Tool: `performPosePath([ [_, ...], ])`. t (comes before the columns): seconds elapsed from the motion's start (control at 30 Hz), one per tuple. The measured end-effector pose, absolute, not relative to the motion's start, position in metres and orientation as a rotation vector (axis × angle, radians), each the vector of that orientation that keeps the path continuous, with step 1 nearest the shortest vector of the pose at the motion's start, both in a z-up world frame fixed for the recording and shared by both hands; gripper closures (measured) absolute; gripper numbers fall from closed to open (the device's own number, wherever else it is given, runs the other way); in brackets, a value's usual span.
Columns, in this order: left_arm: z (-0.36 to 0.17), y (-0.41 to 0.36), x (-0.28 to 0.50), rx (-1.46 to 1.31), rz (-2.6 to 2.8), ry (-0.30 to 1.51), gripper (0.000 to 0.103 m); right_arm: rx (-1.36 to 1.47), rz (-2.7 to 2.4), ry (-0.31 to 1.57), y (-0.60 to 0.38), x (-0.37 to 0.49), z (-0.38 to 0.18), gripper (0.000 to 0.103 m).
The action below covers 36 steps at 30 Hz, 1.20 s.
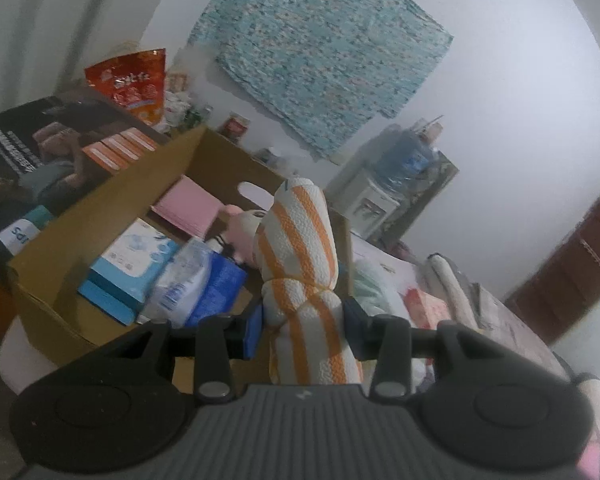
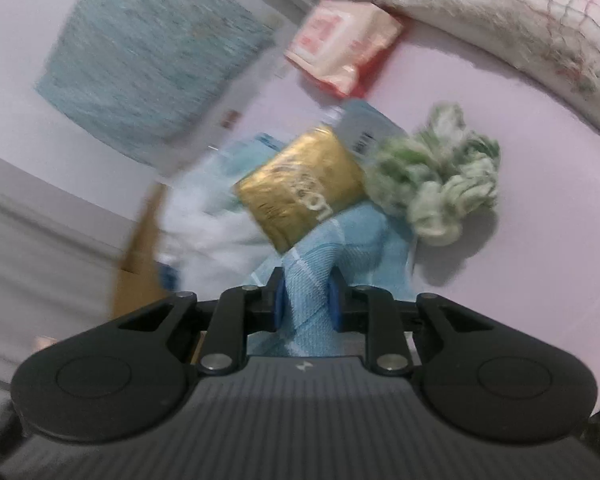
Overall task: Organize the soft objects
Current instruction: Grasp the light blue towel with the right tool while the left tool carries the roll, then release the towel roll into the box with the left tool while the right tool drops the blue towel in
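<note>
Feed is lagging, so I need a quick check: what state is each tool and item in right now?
Left tool: shut on the striped towel, held upright.
Right tool: shut on the blue cloth.
Cardboard box: open, partly filled.
Gold packet: resting on the blue cloth.
Green rag: bunched, loose on the surface.

Hanging on the white wall [image 1: 500, 80], upper centre of the left view: a blue patterned cloth [image 1: 320, 52], also blurred at upper left of the right view. At left, a dark printed box [image 1: 40, 152] with a red snack bag [image 1: 134, 80] standing behind it, and small jars [image 1: 236, 124] lined along the wall further right. Right of centre, a white water dispenser [image 1: 364, 204] topped by a blue bottle [image 1: 410, 156]. At far right edge, a dark brown wooden door [image 1: 572, 264]. Lower left corner, a rounded pale table edge [image 1: 20, 360].
</note>
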State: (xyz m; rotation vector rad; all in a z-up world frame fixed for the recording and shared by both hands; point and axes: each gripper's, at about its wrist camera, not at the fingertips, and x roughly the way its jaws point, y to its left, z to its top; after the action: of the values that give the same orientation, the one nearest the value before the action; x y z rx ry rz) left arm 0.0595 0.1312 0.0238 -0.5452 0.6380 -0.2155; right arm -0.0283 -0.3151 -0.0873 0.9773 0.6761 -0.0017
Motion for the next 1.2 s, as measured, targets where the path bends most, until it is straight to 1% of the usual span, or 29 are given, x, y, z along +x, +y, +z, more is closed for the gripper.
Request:
performPosePath([
  [0.23,0.016,0.131,0.077,-0.510,-0.177,0.711,0.060,1.043,0.144,0.553,-0.322,-0.044,-0.061,0.083],
  [0.33,0.007,0.121,0.095,-0.466,-0.195,0.781,0.060,1.096,0.178,0.535,-0.330,-0.045,-0.063,0.083],
  [0.53,-0.012,0.092,0.147,-0.344,-0.247,0.941,0.060,1.103,0.184,0.534,-0.331,-0.050,-0.068,0.083],
  [0.73,-0.031,0.066,0.191,-0.185,-0.221,1.035,0.060,1.089,0.191,0.535,-0.332,-0.049,-0.071,0.083],
  [0.87,-0.043,0.054,0.209,-0.113,-0.225,1.080,0.060,1.007,0.255,0.531,-0.318,-0.040,-0.051,0.083],
  [0.97,-0.048,0.052,0.214,-0.095,-0.226,1.094,0.060,0.913,0.358,0.516,-0.298,-0.026,-0.023,0.083],
  [1.07,-0.052,0.055,0.216,-0.087,-0.220,1.098,0.060,0.792,0.451,0.517,-0.267,-0.001,0.006,0.083],
  [1.2,-0.055,0.063,0.217,-0.115,-0.225,1.101,0.060,0.595,0.516,0.577,-0.211,0.049,0.034,0.083],
])
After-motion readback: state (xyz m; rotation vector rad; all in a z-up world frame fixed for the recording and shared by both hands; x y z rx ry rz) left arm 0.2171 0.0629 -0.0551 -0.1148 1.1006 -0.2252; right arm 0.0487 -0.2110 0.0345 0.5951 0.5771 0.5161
